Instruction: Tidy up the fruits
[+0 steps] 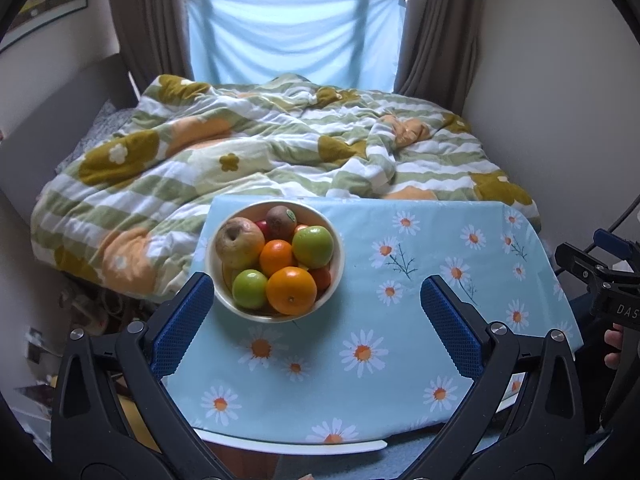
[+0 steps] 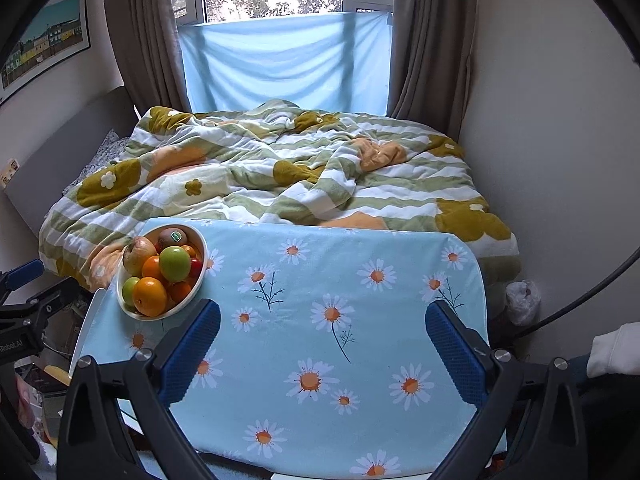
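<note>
Fruit bowl point(image 1: 275, 264) sitting at tabletop point(image 1: 400, 360) far-left corner, quilt-covered bed point(image 1: 260, 152) crowding the far edge. Left tongs point(image 1: 318, 320) and right tongs point(image 2: 322, 344) both hovering spread, empty.

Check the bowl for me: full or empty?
Full. The white bowl is heaped with fruit: oranges, green apples and a kiwi rise above its rim. Nothing lies on the cloth.

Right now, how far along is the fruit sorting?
Nothing looks done: every fruit is piled in the bowl, oranges and green apples mixed, and the daisy tablecloth holds nothing sorted. Nothing is in hand: the left gripper and right gripper have open, empty jaws. All the sorting is left.
</note>
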`<state>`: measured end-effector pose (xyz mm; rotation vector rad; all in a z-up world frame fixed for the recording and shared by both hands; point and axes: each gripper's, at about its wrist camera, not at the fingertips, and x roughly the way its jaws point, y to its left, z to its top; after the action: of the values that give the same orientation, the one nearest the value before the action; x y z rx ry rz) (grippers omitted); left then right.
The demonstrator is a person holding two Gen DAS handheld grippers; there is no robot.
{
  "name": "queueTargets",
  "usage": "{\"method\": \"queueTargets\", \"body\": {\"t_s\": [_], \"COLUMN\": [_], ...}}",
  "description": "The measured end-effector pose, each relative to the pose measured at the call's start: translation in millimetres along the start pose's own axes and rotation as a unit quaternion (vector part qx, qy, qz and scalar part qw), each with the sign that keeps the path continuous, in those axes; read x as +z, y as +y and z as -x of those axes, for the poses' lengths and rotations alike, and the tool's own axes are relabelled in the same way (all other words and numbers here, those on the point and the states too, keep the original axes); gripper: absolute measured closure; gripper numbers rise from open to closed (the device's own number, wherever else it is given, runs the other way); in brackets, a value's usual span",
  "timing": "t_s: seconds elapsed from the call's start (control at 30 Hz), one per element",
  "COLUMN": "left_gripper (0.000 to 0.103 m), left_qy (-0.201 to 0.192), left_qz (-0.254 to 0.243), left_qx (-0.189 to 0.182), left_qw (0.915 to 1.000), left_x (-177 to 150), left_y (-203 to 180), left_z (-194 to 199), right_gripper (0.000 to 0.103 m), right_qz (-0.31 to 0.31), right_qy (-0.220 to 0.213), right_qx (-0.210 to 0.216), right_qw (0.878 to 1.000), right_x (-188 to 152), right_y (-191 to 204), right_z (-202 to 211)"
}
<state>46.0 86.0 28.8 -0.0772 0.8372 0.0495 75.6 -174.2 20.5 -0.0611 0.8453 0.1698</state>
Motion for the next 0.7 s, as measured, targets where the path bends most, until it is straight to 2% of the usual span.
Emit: {"method": "queueTargets", "body": {"t_s": [0.7], "left_gripper": [0.000], "left_qy": [-0.009], "left_qz": [-0.010], "left_qx": [0.012], "left_qw": [0.9998], "left_x": [12], "left_y": [-10], "left_z": [4], "right_gripper": [0.001], "right_qz": [-0.014], "right_qy": [-0.003], "right_qx": [-0.003], "right_qw": [1.000], "right_x": [-4], "right_y": [-14], "right_z": [4]}}
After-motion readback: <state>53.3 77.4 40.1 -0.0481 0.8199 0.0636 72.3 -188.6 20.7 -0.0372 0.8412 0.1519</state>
